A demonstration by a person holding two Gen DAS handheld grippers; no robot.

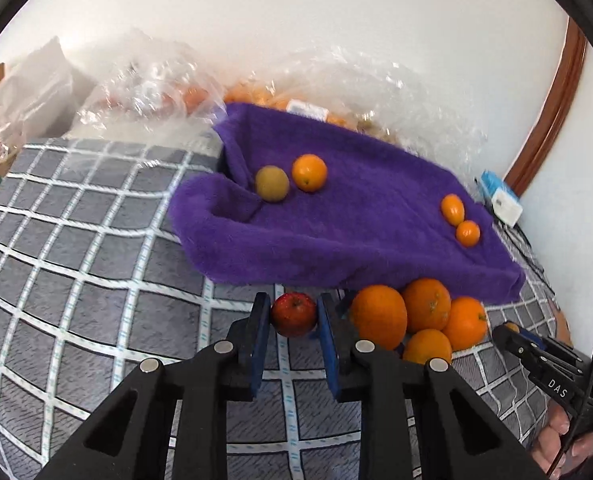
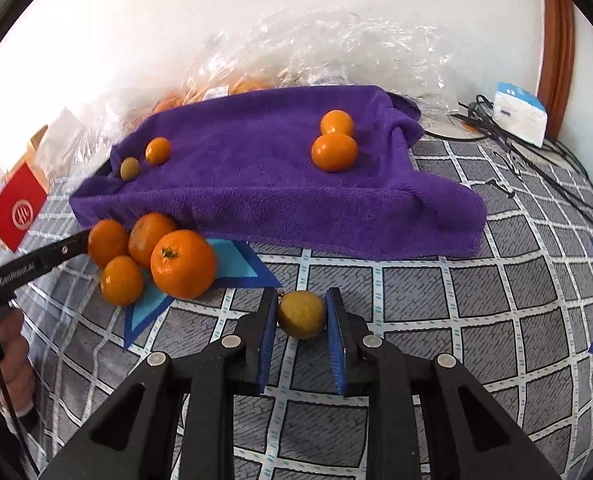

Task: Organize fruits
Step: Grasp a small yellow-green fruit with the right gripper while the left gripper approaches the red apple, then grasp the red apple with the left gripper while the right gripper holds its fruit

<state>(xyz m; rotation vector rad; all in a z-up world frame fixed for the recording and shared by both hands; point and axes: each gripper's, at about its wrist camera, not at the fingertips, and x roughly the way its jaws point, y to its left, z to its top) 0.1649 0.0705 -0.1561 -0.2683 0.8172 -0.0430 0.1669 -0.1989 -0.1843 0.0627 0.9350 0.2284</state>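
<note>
Left wrist view showing left tool [image 1: 294, 312] gripping a red apple [image 1: 293, 314] just left of the orange pile [image 1: 416, 320]. Right wrist view showing right tool [image 2: 301, 314] clamping a yellow-green fruit [image 2: 301, 314] right of that pile, blue star patch [image 2: 232, 264] lying nearer than the purple towel [image 2: 256, 184].

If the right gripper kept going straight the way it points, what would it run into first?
The right gripper already has a yellowish fruit between its fingers; beyond that, probably the front edge of the purple towel.
</note>
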